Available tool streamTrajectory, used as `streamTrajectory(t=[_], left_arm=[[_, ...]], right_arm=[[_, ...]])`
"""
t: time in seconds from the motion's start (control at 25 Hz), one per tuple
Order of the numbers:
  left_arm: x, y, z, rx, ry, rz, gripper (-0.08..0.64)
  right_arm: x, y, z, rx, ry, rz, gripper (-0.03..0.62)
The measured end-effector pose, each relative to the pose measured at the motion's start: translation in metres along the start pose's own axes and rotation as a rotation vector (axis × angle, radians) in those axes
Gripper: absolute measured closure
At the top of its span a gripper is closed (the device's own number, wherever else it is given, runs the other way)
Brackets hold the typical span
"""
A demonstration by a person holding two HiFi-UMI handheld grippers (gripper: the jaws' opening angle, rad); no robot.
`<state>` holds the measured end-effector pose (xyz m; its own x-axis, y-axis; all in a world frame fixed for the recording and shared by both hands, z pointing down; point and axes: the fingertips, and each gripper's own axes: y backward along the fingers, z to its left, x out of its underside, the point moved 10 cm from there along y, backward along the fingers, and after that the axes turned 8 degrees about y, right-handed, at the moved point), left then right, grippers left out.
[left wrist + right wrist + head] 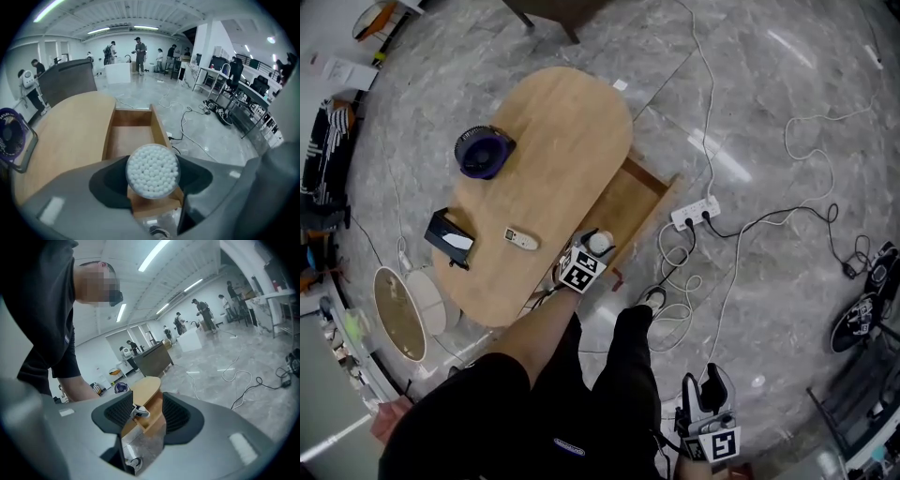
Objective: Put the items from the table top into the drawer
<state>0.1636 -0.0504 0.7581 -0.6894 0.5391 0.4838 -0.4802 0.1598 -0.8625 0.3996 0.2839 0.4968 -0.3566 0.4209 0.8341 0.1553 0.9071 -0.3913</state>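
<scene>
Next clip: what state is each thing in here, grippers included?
drawer: pulled open, nothing visible inside
cotton swab tub: gripped, over the drawer's front
left gripper: shut on cotton swab tub
right gripper: open, empty
remote: lying flat on table
tissue box: on table
fan: on table; running or not, cannot tell

Cool white ceiling strip lights (98,31) fill the room brightly and evenly. On the polished floor (787,281) beside the tabletop (553,131) they glare back as pale streaks. Shadows on the tabletop are faint and soft. Every view bulges like a fisheye and goes black at the corners. The body of my left hand-held gripper (152,171) is blurred close to the lens, while the hall beyond the tabletop looks fairly sharp.
</scene>
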Motion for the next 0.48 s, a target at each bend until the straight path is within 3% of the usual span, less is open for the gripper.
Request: streamTrajectory(t=[0.12, 0.48], left_arm=[[0.004, -0.013, -0.004, -0.010, -0.046, 0.033, 0.275], [0.023, -0.043, 0.005, -0.073, -0.044, 0.105, 0.275]], right_arm=[[-0.006, -0.010, -0.004, 0.002, -0.048, -0.017, 0.362], [0.015, 0.003, -0.016, -0.016, 0.017, 0.073, 0.353]])
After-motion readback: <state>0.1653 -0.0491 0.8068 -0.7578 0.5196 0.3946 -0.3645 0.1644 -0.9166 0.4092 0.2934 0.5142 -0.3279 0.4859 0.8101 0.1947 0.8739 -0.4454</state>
